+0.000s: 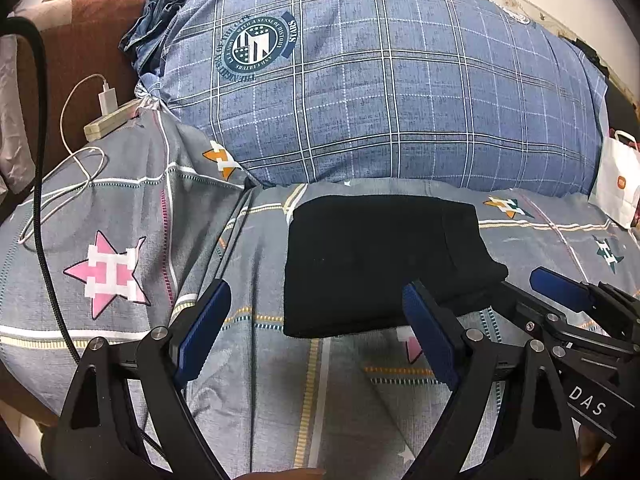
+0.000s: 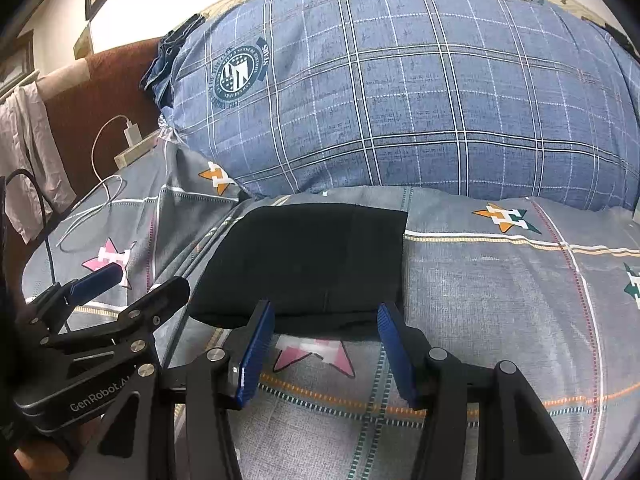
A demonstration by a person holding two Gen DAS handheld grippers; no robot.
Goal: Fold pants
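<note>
Left wrist view: the black pants [image 1: 380,264] lie folded into a compact rectangle on the grey star-print bed sheet [image 1: 132,208], at 12 o'clock from the left tongs [image 1: 316,336]. The left tongs stand wide open and hold nothing; the right-hand pad [image 1: 430,336] sits just at the near edge of the pants, the left-hand pad over bare sheet. The right tongs [image 1: 532,284] enter at 3 o'clock, beside the near right corner of the pants.

Right wrist view: the right tongs [image 2: 324,352] are spread apart and empty, both blue pads just short of the near edge of the pants [image 2: 304,264]. The left tongs [image 2: 132,280] show at 9 o'clock, also parted.

A large blue plaid pillow [image 1: 380,80] lies behind the pants at 12 o'clock. A white charger with cable [image 1: 108,100] rests at 10 o'clock, and a white paper bag [image 1: 616,184] at 2 o'clock.
</note>
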